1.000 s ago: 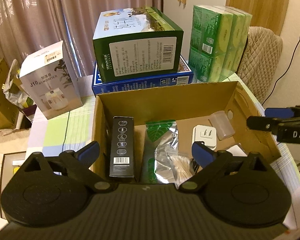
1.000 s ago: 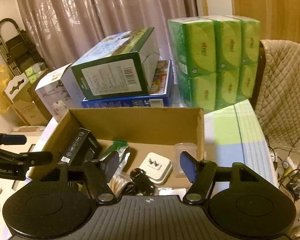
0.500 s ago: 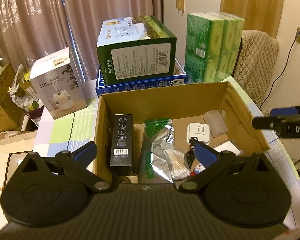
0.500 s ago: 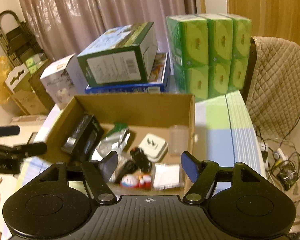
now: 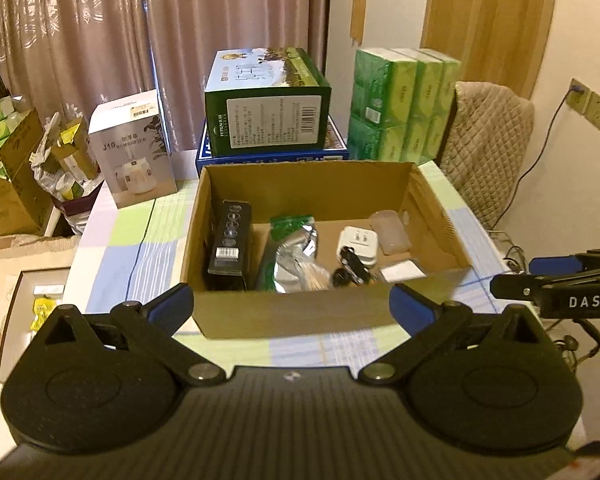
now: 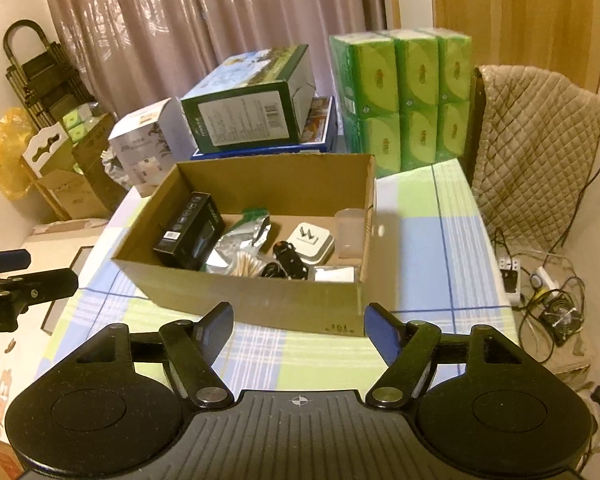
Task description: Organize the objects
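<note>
So here's where we're at: both tools are hanging in front of the cardboard box (image 5: pixel 296 312), and both are empty. Our left tool (image 5: pixel 291 306) has its jaws spread wide with nothing between them, and the right tool (image 6: pixel 299 326) has just been opening its jaws too, again with nothing between them.

The box sits on the checked tabletop (image 6: pixel 432 240), its near wall facing us and its long side running left to right across both views. All the small stuff is already inside: the black carton (image 5: pixel 229 246) standing against the left wall, the foil pouch (image 5: pixel 290 256) beside it in the middle, the white plug adapter (image 6: pixel 311 242) and the clear little cup (image 6: pixel 347 236) over at the right end.

The bit that matters for whatever we grab next: everything lies ahead of and below the tools, past that near wall, so we'd have to reach over it. We reckon the left tool is handier for the carton and pouch, the right one for the adapter and cup.
</note>
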Tool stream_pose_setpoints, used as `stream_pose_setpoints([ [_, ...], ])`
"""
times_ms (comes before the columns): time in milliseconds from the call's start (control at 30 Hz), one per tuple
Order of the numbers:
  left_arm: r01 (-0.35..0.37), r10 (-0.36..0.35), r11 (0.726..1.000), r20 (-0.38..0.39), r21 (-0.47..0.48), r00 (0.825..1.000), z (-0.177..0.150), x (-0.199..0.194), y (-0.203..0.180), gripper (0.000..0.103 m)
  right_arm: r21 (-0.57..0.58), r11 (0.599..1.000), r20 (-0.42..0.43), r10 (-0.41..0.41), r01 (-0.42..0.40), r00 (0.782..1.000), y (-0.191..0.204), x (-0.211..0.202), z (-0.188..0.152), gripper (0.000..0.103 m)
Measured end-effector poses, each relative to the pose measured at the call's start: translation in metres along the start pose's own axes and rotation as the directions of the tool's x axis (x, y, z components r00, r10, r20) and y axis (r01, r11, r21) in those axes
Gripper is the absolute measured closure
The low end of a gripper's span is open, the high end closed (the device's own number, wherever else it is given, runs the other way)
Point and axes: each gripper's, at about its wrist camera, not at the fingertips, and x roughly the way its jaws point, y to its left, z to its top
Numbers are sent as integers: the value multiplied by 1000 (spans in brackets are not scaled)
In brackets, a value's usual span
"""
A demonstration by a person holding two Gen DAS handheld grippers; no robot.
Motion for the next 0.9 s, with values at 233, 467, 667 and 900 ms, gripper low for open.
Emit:
stream_pose_setpoints([
  [233, -38, 38, 999, 31, 14, 999, -30, -50, -15, 1, 20, 1000, 34, -15, 14, 999, 6, -43, -31, 32],
  [467, -33, 36, 995, 37, -90, 999, -59, -86, -18, 1, -20, 999, 31, -40, 40, 999, 17, -70, -66, 30],
  [667, -51, 56, 990, 34, -135, 998, -87, -107, -23, 1, -27, 998, 28, -51, 51, 998, 20, -85, -91, 30],
  [900, -67, 68, 986, 5, -154, 998, -110, -114, -31, 1, -27, 998, 16, -58, 58, 998, 23, -95, -111, 29],
])
